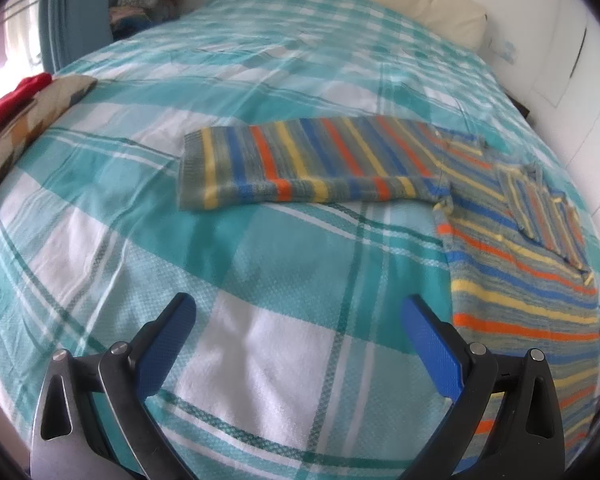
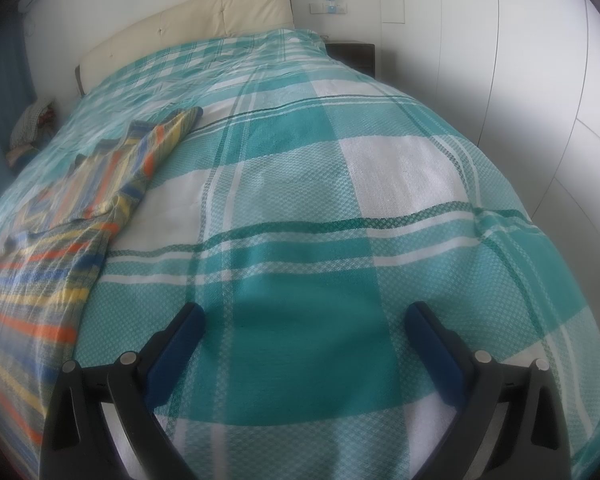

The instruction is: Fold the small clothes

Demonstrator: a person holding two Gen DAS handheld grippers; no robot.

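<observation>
A small striped knit sweater (image 1: 512, 264) in orange, blue, yellow and grey lies flat on the bed. One sleeve (image 1: 300, 160) stretches out to the left. My left gripper (image 1: 300, 308) is open and empty, above the bedspread to the left of the sweater's body. In the right wrist view the sweater (image 2: 60, 232) lies at the left, with its other sleeve (image 2: 164, 136) reaching up and right. My right gripper (image 2: 304, 316) is open and empty above the bedspread, to the right of the sweater.
The bed carries a teal and white plaid bedspread (image 1: 260, 80) (image 2: 340, 180). A cream headboard (image 2: 204, 20) stands at the far end. A patterned cushion and a red cloth (image 1: 20, 96) lie at the left edge. A dark nightstand (image 2: 352, 56) and white wardrobe doors (image 2: 520, 80) are to the right.
</observation>
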